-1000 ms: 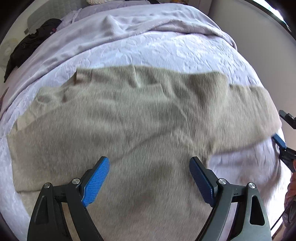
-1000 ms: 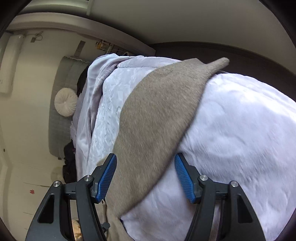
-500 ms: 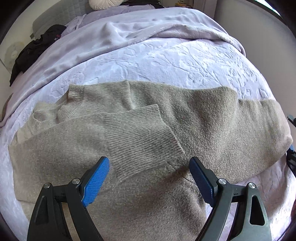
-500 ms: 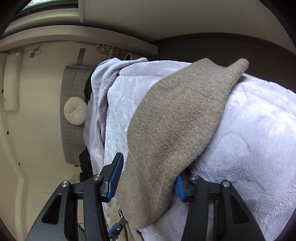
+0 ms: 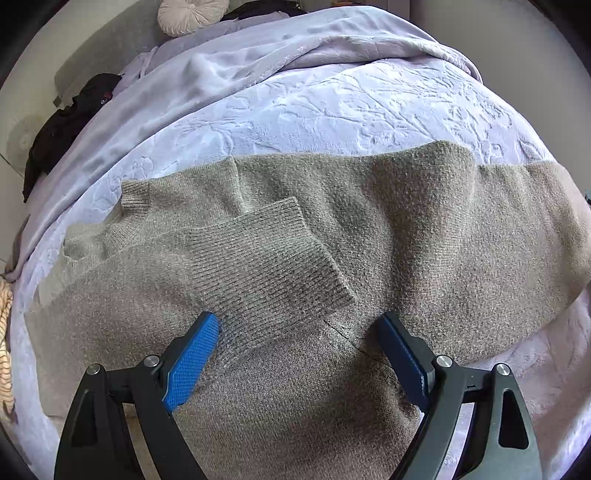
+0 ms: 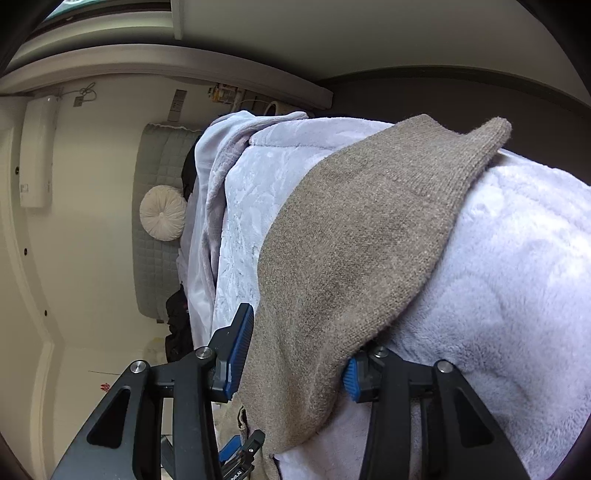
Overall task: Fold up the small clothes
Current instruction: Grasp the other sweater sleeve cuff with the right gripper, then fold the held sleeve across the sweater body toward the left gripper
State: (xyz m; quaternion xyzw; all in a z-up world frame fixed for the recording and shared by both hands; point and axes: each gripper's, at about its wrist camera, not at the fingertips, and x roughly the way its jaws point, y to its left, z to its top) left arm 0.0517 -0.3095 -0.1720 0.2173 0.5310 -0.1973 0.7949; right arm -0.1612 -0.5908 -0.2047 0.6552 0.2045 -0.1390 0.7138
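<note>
Closing on the sleeve (image 6: 351, 258): right gripper (image 6: 295, 343) has its jaws astride the lower end of it, and they've just been closing, knit between them. Left pad (image 6: 236, 354) sits at the sleeve's left edge; the right pad is mostly hidden under the fabric edge. Can't tell if the pads are pressing yet, so I wouldn't call it a firm grip.

Left gripper (image 5: 295, 354) has jaws wide, nothing held, hovering low over the sweater (image 5: 406, 258) body. Folded sleeve cuff (image 5: 266, 258) lies just ahead of its left pad (image 5: 188, 365), above the jaws in frame.

Sweater is spread flat on the bed (image 5: 351, 110), long axis running left to right across the left wrist view. Neck (image 5: 135, 192) at mid left; the unfolded sleeve runs off to the right edge.

Key relation: in the right wrist view the sleeve's long axis runs from between the jaws up and right to the cuff (image 6: 491, 136) at upper right. So the jaws straddle it across its width, near the shoulder end I'd guess, not at the cuff. Right hand is the one on it; left isn't near it.

My read: next is folding this sleeve over the body to match the other one. Risk: cuff end trails or drags on the fleece.

Further back: rumpled blanket (image 5: 258, 55), round cushion (image 5: 192, 14), dark clothes (image 5: 70, 125) at upper left.
</note>
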